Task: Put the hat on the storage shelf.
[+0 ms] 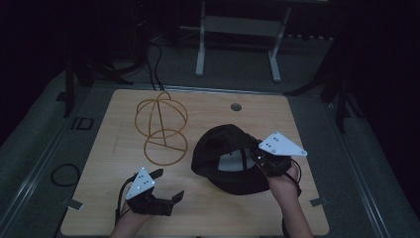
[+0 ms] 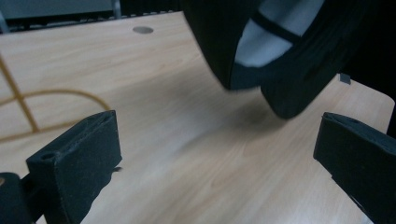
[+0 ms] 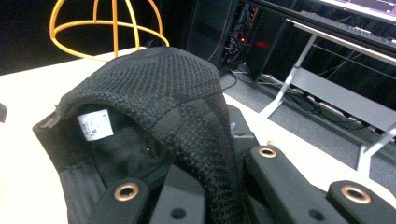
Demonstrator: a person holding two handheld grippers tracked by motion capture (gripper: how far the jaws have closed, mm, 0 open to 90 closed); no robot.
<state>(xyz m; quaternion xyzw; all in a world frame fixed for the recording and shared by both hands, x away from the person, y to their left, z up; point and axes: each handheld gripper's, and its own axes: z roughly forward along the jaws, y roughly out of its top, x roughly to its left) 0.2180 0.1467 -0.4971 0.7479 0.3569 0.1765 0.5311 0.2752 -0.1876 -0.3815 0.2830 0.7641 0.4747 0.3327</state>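
Note:
A black mesh cap [image 1: 225, 148] lies right of centre on the wooden table [image 1: 119, 208], its opening and white inner label [image 3: 95, 124] turned toward me. My right gripper [image 1: 262, 159] is shut on the cap's rim [image 3: 212, 154], with fabric running between its jaws. In the left gripper view the cap [image 2: 299, 60] looks raised a little, with a shadow under it. A yellow wire hat stand [image 1: 161, 128] stands at the table's back left. My left gripper [image 1: 169, 183] hovers open near the front edge, left of the cap, holding nothing [image 2: 219, 154].
A round cable hole [image 1: 236, 106] sits near the table's far edge. A white desk frame [image 1: 237, 44] and cables [image 1: 153, 64] are on the floor beyond. A cable loop [image 1: 64, 174] lies on the floor at the left.

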